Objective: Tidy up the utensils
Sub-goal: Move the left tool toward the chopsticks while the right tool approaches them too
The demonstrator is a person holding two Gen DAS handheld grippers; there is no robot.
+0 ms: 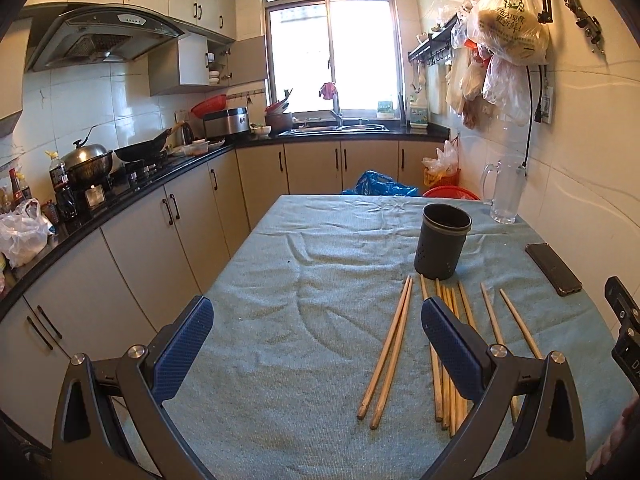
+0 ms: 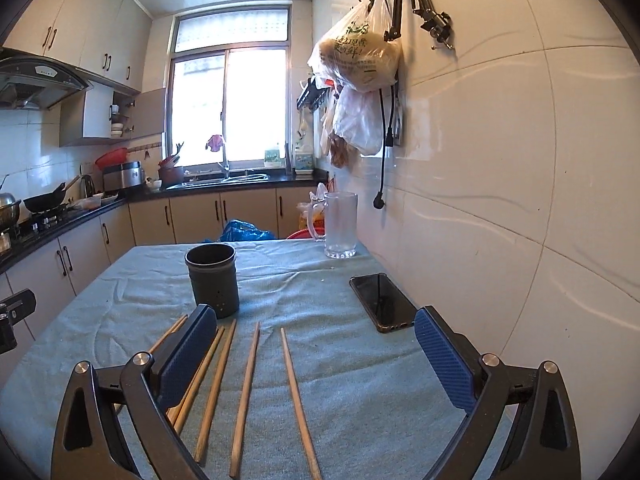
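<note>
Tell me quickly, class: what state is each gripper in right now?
Left gripper: jaws open, holding nothing.
Right gripper: jaws open, holding nothing.

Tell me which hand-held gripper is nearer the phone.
Right. The phone lies just ahead of the right hand-held gripper, beside its right finger. From the left hand-held gripper it sits far off to the right, past the chopsticks.
</note>
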